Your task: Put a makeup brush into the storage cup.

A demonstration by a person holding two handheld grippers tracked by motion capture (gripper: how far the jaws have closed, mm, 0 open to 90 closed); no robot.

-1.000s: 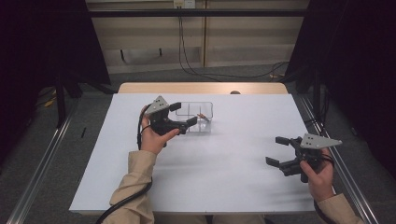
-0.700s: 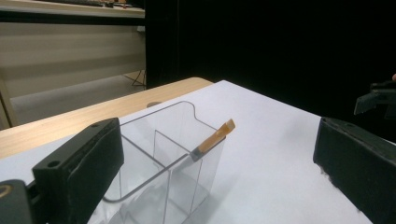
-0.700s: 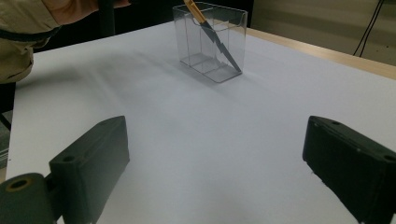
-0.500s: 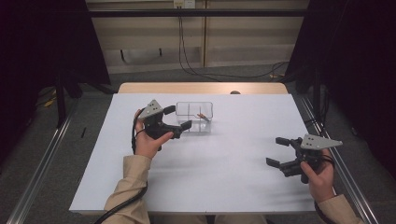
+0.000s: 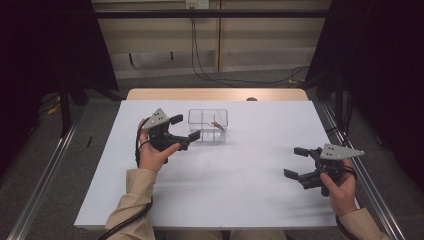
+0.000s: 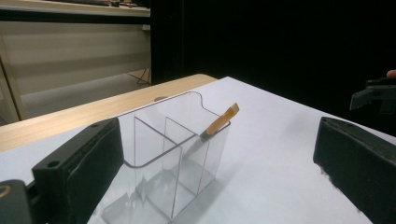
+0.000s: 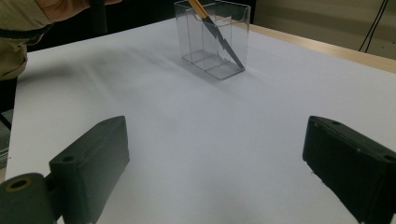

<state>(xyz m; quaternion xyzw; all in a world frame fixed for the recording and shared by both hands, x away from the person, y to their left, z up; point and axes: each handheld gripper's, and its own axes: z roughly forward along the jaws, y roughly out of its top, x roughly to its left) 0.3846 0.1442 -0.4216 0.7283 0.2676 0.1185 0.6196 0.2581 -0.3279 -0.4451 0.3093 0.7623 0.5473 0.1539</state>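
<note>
A clear plastic box (image 5: 208, 125) with compartments stands on the white table, toward the far middle. A tool with a tan handle (image 6: 223, 119) leans in its right-hand compartment, blade down (image 7: 219, 39). My left gripper (image 5: 185, 128) hovers just left of the box (image 6: 168, 149), open, nothing between its jaws. My right gripper (image 5: 296, 162) is held open over the near right of the table, well away from the box (image 7: 212, 37), with nothing in it.
White sheet covers the table (image 5: 240, 170); a strip of bare wood (image 5: 215, 94) shows at its far edge. Metal rails (image 5: 45, 175) run along both sides on the floor. Cables trail from both grippers toward the near edge.
My left gripper has drawn back leftward from the box by a small amount. The right gripper has hardly moved.
</note>
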